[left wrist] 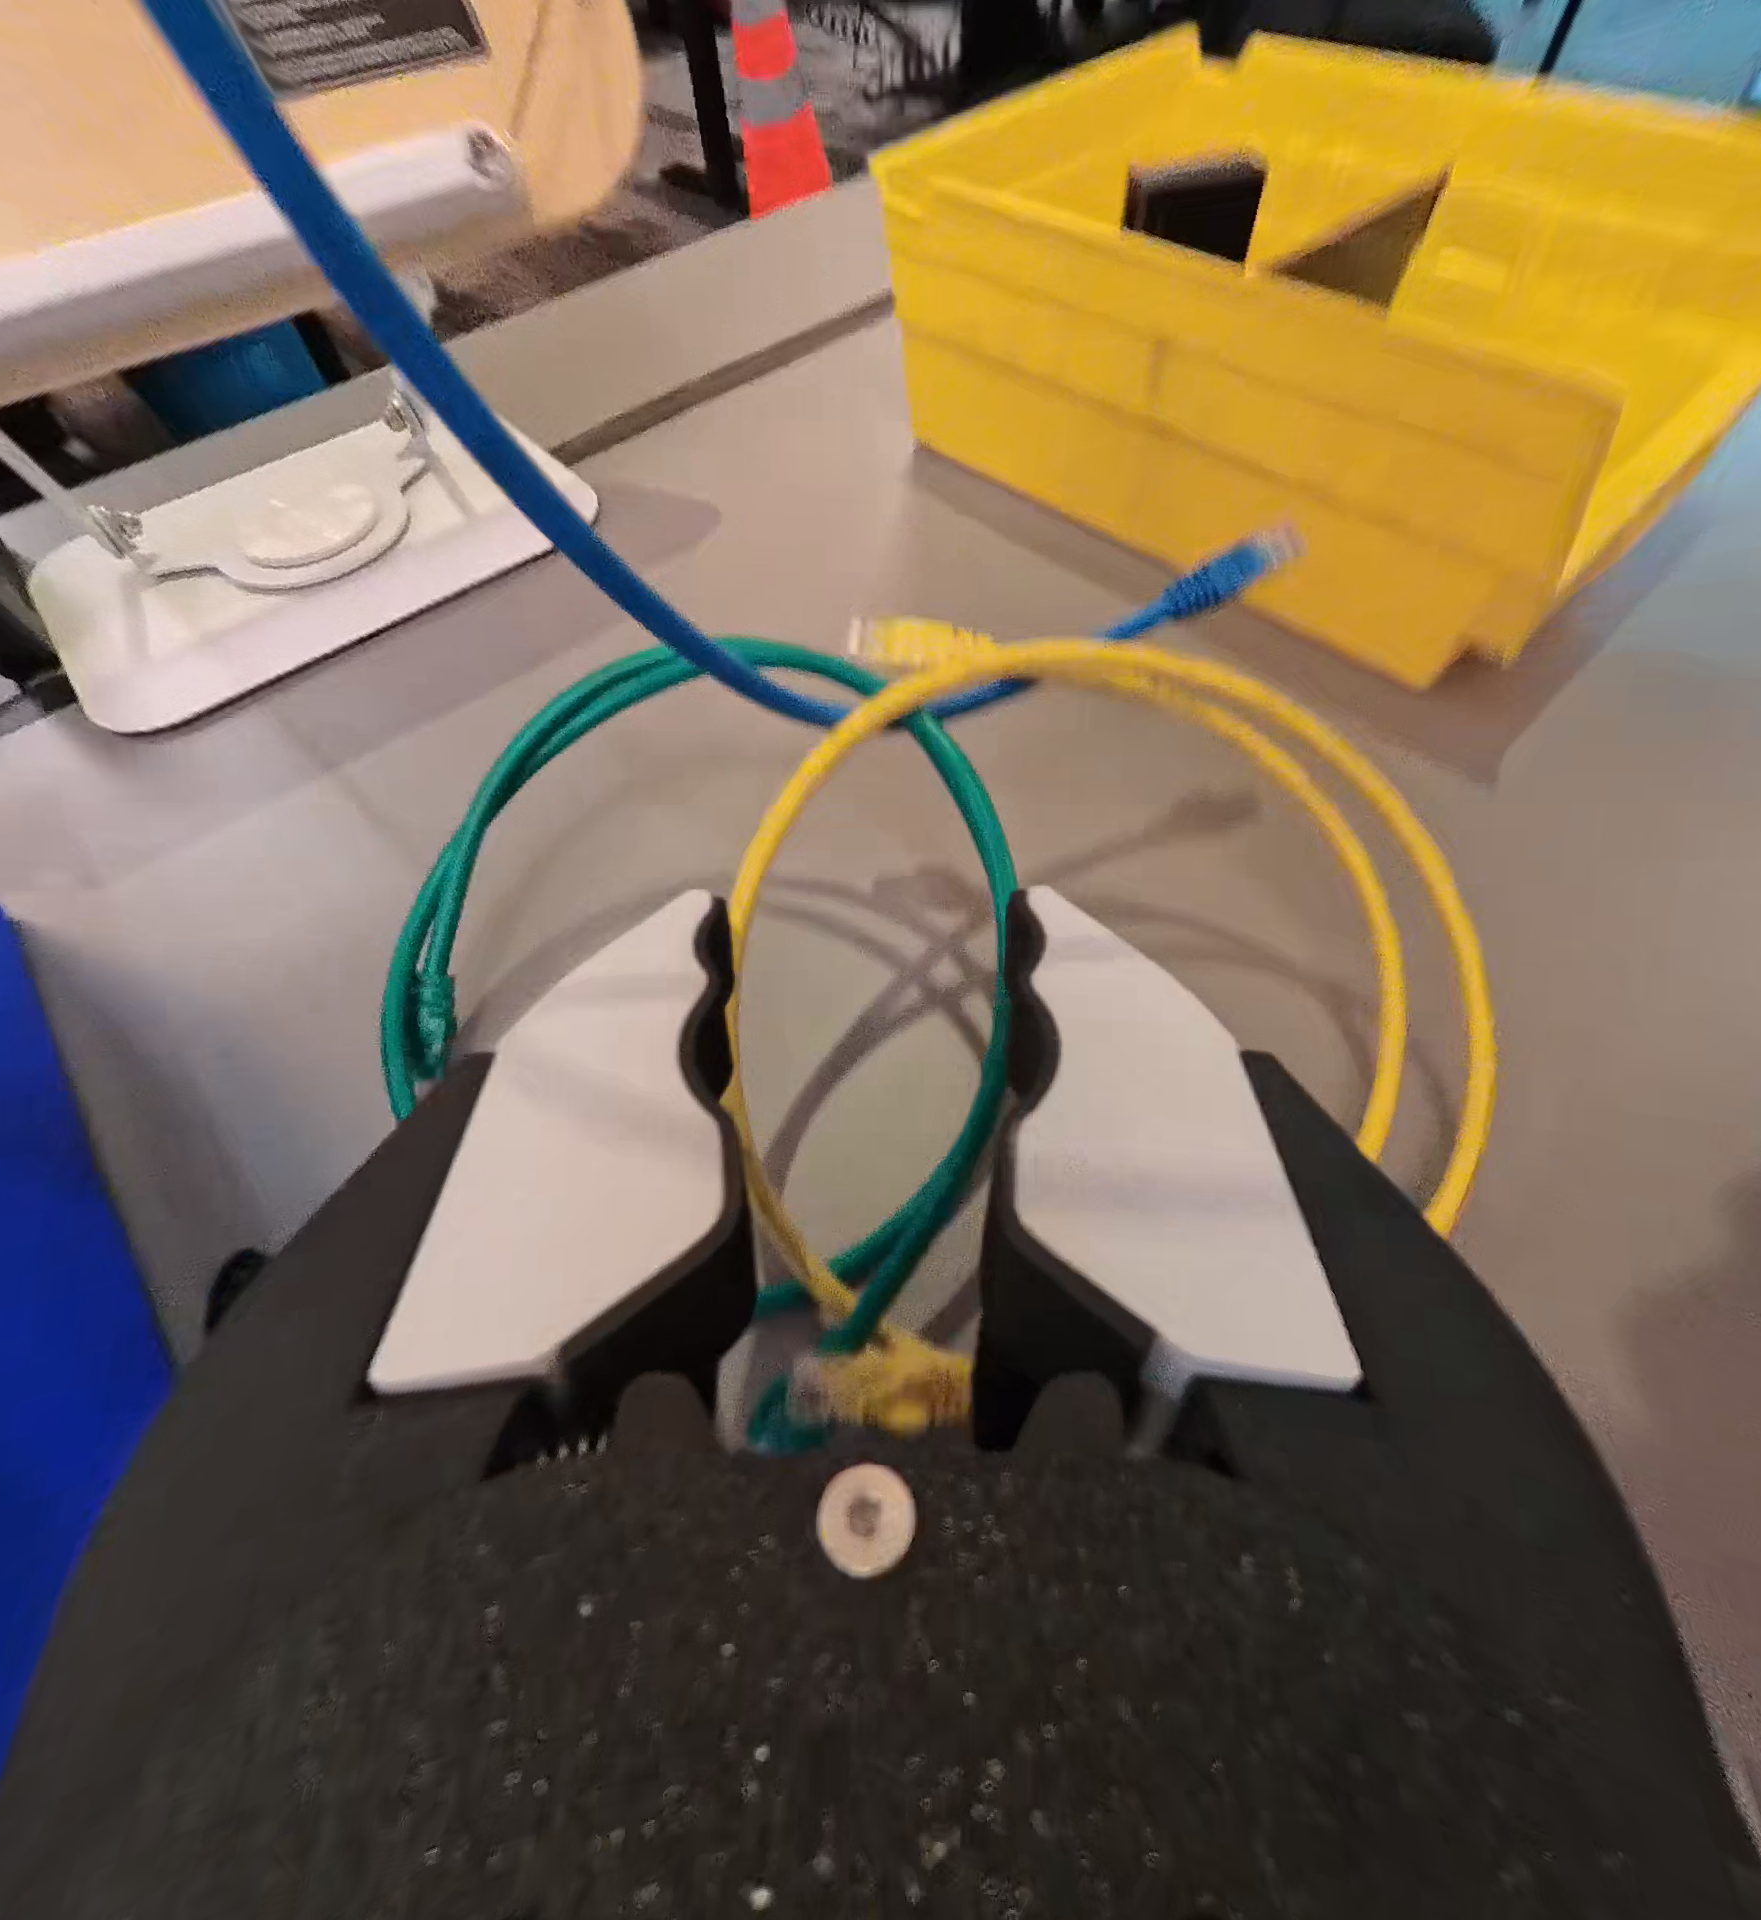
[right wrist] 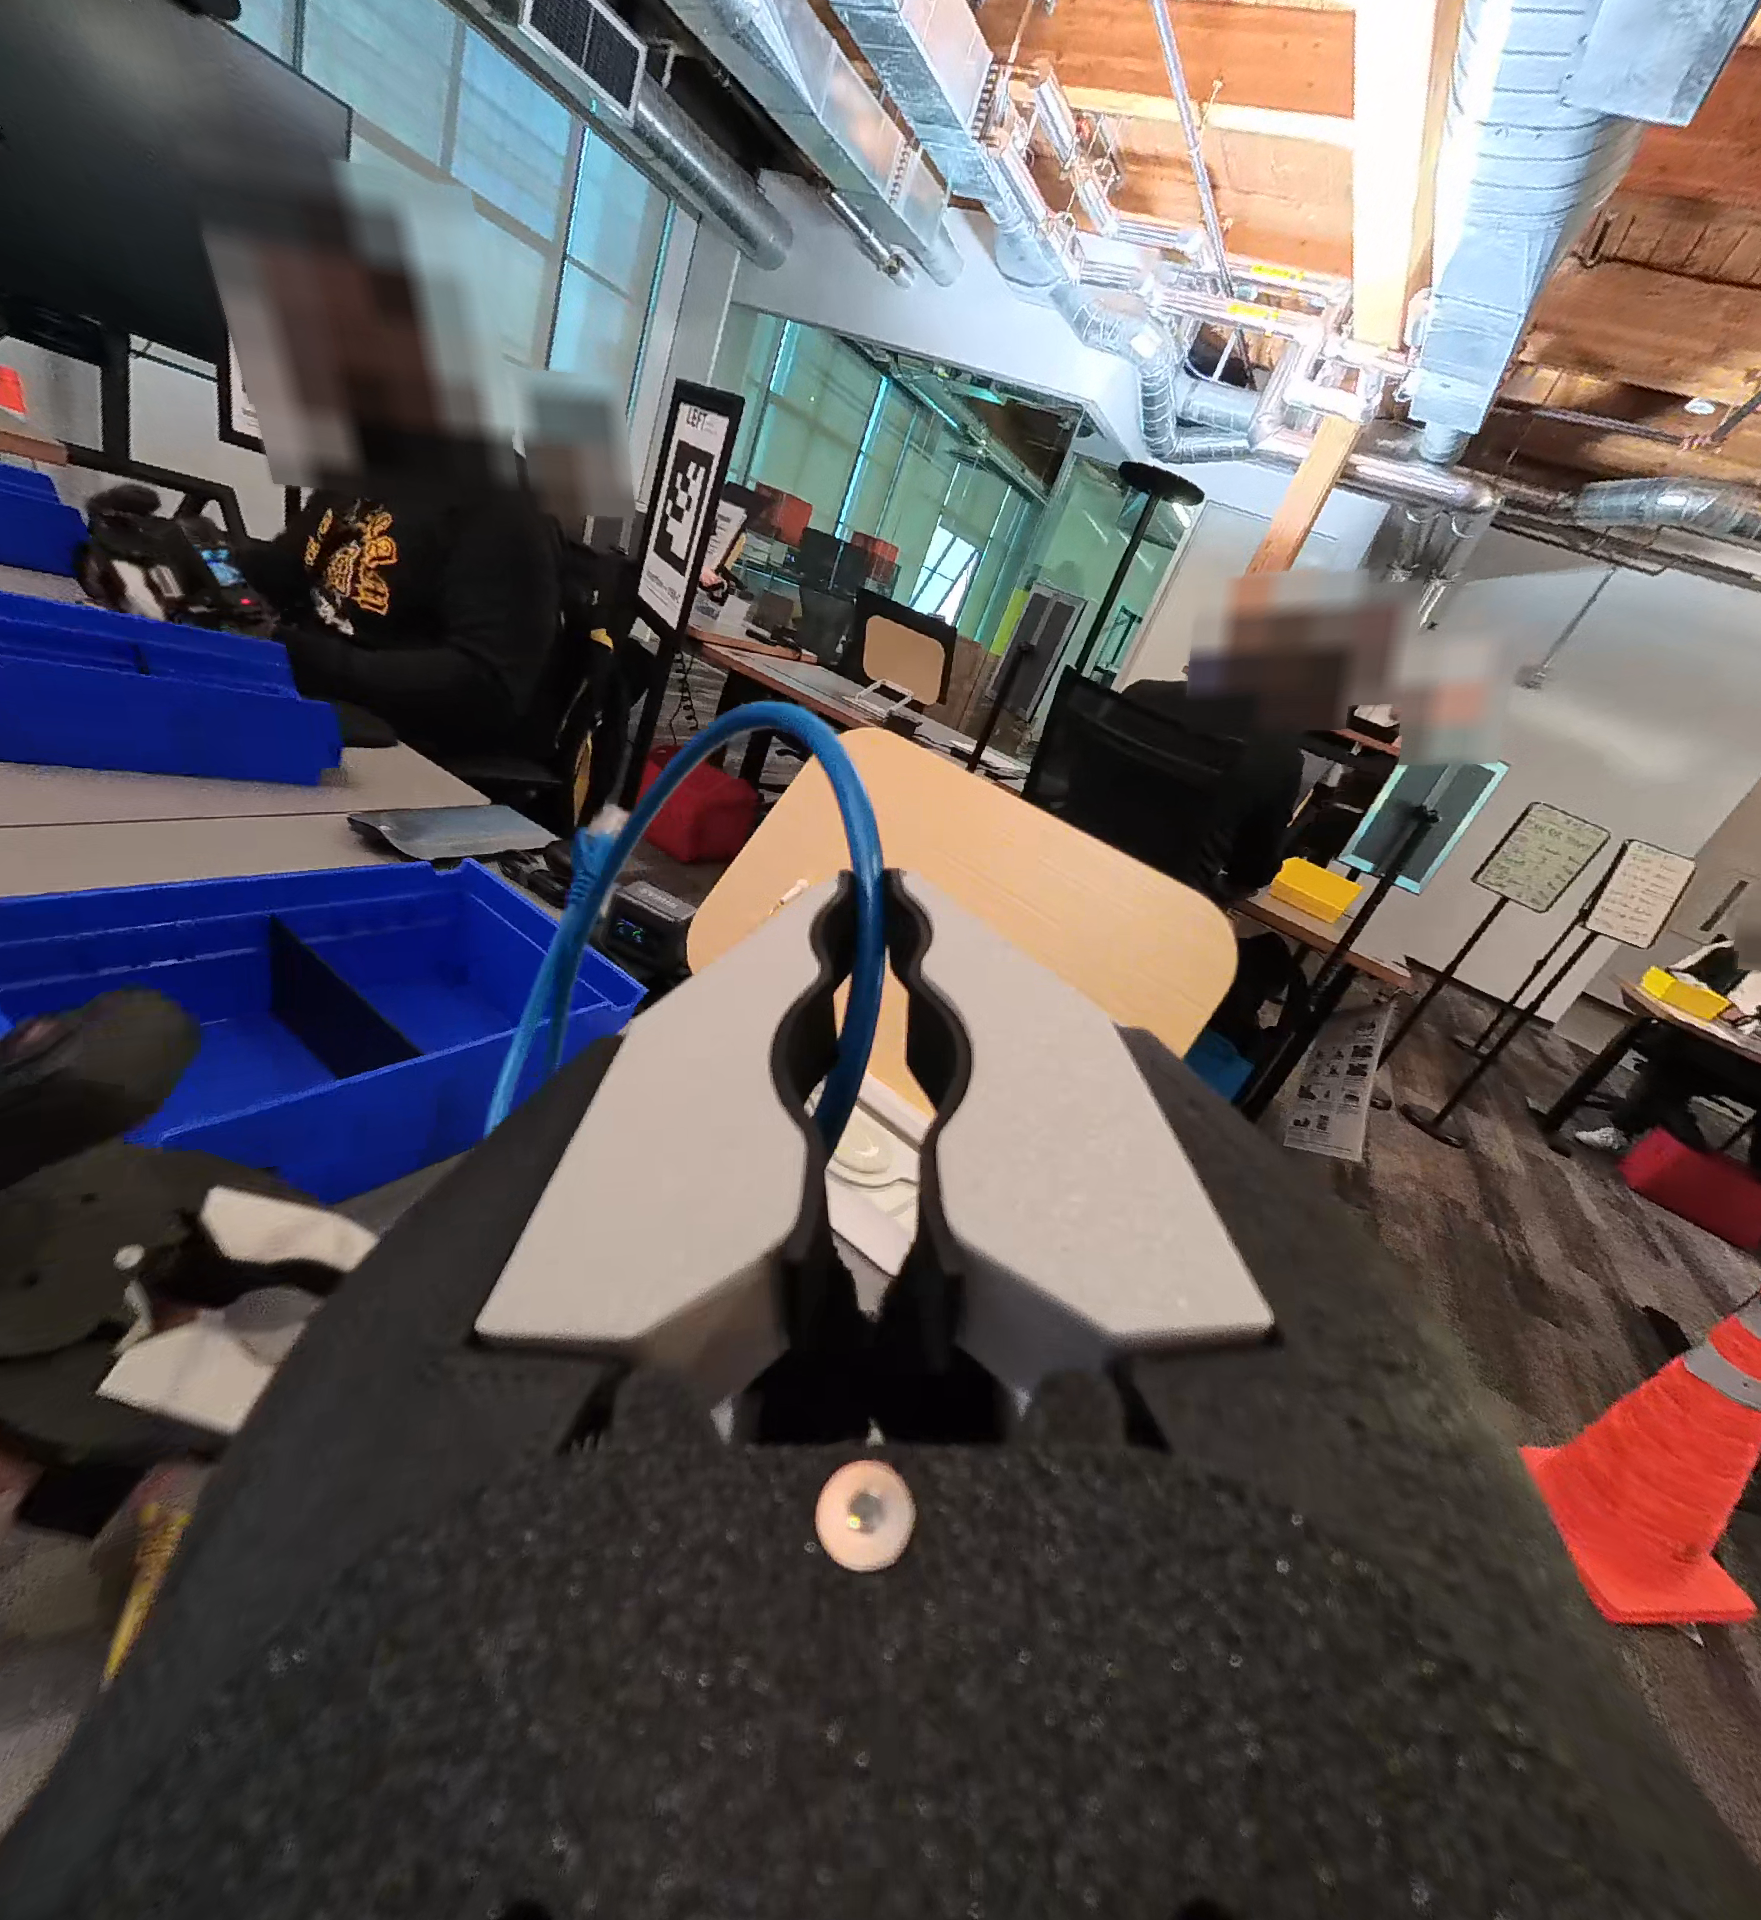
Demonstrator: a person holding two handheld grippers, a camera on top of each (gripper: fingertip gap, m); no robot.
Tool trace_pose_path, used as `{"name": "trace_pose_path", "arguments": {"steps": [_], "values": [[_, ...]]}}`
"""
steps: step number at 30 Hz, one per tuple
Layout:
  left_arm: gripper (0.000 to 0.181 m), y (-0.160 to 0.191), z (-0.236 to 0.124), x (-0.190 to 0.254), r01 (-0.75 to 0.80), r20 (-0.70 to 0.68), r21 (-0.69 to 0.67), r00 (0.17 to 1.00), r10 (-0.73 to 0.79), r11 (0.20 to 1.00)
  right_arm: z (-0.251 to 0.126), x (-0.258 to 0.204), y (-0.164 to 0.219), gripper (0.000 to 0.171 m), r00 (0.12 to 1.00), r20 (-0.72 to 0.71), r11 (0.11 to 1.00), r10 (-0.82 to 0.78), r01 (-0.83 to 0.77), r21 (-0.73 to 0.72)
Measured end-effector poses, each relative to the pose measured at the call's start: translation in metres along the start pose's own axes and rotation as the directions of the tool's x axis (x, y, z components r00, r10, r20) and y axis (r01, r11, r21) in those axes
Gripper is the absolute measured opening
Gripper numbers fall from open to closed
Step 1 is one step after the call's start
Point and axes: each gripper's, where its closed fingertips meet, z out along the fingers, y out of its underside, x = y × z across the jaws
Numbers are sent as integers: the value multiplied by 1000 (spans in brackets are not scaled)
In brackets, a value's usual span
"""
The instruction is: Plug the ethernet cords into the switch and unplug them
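While the right gripper [right wrist: 863,899] pinches the blue cord [right wrist: 860,935] at 12 o'clock, the left gripper [left wrist: 863,920] gapes wide over the green cord [left wrist: 502,800] and yellow cord [left wrist: 1375,831] looped on the table [left wrist: 1634,987].

- Grey table [left wrist: 959,468]: a seam crosses it near the far edge; a yellow bin [left wrist: 1375,343] with dividers stands at its far right corner.
- Blue bins [right wrist: 263,997]: one divided bin on a neighbouring table, others stacked further left.
- Chair [right wrist: 1011,883]: pale wooden back, just beyond the table edge.
- Floor [right wrist: 1478,1195]: dark patterned carpet carrying an orange traffic cone [right wrist: 1686,1455] at right.
- Ceiling [right wrist: 1634,239]: exposed timber beams with silver ducts [right wrist: 1510,208] and pipes.
- Windows [right wrist: 543,208]: tall glass panes along the left wall; glass partitions beyond.
- Signs [right wrist: 1541,857]: two white boards on black stands at right.
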Motion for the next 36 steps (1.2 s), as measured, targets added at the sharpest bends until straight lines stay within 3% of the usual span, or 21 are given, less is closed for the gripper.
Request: {"name": "trace_pose_path", "arguments": {"steps": [5, 8, 11, 15, 18, 20, 23, 25, 28, 30, 32, 33, 36], "values": [[42, -34, 17, -26, 127, -81, 43, 989, -123, 991, -12, 9, 1, 4, 998, 9, 998, 66, -66, 21], [26, -40, 35, -15, 81, -190, 10, 979, -77, 997, -18, 17, 5, 4, 996, -6, 996, 88, -88, 23], [6, -43, 41, -26, 14, -149, -40, 989, -19, 999, -26, 28, 13, 4, 996, -41, 997, 77, -77, 9], [6, -83, 16, -51, -141, -6, 11, 990, 141, 990, -37, 46, 30, 4, 992, -95, 996, 84, -86, -19], [6, -125, -17, -47, -203, -26, 54, 978, 205, 978, -40, 60, 42, 4, 988, -135, 995, 72, -80, -59], [6, -146, -39, -36, -145, -123, 74, 980, 154, 987, -43, 67, 44, 4, 986, -153, 995, 72, -82, -64], [6, -158, -66, -9, 83, -354, 73, 934, -52, 994, -47, 66, 38, 4, 984, -134, 992, 117, -123, -40], [6, -174, -81, -3, 228, -432, 174, 892, -134, 958, -48, 64, 35, 4, 983, -119, 990, 137, -141, -25], [5, -192, -89, -28, 164, -231, 358, 969, -82, 919, -47, 60, 30, 4, 982, -101, 987, 159, -160, -7], [5, -198, -89, -48, -51, 49, 379, 998, 34, 924, -42, 53, 33, 4, 983, -82, 986, 162, -164, -21], [6, -201, -87, -67, -382, 380, 230, 882, 278, 895, -37, 48, 41, 4, 986, -81, 987, 145, -149, -52], [6, -202, -85, -68, -480, 451, 158, 812, 369, 863, -35, 46, 46, 4, 987, -84, 987, 135, -141, -73], [6, -208, -77, -79, -525, 519, 79, 747, 415, 847, -30, 45, 56, 4, 984, -85, 982, 155, -163, -95]]}}
